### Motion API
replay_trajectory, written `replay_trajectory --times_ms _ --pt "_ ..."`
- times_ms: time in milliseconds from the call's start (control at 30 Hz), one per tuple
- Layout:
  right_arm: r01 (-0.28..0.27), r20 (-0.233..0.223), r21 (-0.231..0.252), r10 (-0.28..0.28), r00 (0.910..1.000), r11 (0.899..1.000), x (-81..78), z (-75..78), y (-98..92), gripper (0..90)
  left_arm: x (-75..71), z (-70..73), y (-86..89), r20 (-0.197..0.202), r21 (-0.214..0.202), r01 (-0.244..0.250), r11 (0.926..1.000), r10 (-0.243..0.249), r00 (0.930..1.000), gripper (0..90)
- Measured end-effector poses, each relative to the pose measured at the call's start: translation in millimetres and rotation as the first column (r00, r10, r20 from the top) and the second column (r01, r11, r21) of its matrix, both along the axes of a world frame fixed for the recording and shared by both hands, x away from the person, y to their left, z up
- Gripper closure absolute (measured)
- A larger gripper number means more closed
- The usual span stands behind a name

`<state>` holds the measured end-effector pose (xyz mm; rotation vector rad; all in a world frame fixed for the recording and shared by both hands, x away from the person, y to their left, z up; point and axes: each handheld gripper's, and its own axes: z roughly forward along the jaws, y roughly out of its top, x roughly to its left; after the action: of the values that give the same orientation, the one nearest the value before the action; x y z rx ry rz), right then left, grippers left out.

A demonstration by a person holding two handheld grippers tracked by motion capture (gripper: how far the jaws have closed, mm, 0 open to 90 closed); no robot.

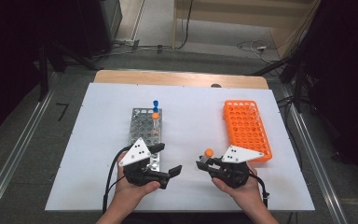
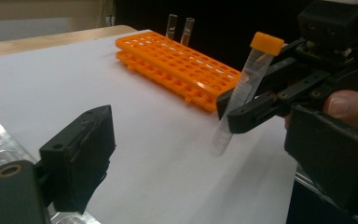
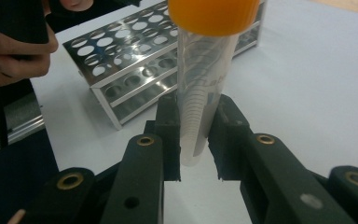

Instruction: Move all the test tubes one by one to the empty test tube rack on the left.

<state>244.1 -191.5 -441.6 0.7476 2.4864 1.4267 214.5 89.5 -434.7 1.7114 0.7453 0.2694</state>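
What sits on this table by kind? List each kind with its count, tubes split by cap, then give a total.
Racks: 2, a metal rack and an orange rack
Orange-capped tubes: 2, that one in the right tongs, another in the metal rack
Blue-capped tubes: 1, in the metal rack
Uncapped tubes: 2, with the second, both in the orange rack
Total: 7

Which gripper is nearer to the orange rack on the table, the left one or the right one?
Right. The right gripper, shut on a tube, is just beside the near end of the orange rack. The left gripper stands farther off, by the metal rack.
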Motion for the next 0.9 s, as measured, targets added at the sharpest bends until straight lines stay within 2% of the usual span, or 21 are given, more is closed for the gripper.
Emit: replay_trajectory --times_ms 167,500,700,833,900 --pt "-0.036 -0.010 -0.016 0.036 0.9993 0.999 -3.5 -2.6 11.7 72.7 -0.6 0.9 -6.6 0.006 -0.006 0.050 0.9987 -0.050 0.9987 20.8" --pt "-0.099 -0.015 -0.037 0.099 0.9950 0.994 -13.3 -2.4 30.8 72.7 -1.7 -0.8 -21.7 -0.002 0.020 0.134 0.9907 -0.134 0.9909 44.0" --pt "-0.131 -0.012 -0.049 0.130 0.9914 0.990 -18.4 -1.7 38.4 72.7 -1.9 -1.8 -26.7 -0.005 0.024 0.158 0.9871 -0.158 0.9874 57.9" --pt "-0.130 -0.020 -0.053 0.129 0.9914 0.990 -18.1 -1.7 38.7 72.7 -3.8 -1.2 -27.3 0.017 0.040 0.166 0.9853 -0.167 0.9858 69.5" --pt "-0.129 -0.024 -0.048 0.128 0.9915 0.991 -17.4 -2.0 38.4 72.6 -4.5 -0.6 -27.9 0.031 0.049 0.157 0.9863 -0.159 0.9868 71.5"
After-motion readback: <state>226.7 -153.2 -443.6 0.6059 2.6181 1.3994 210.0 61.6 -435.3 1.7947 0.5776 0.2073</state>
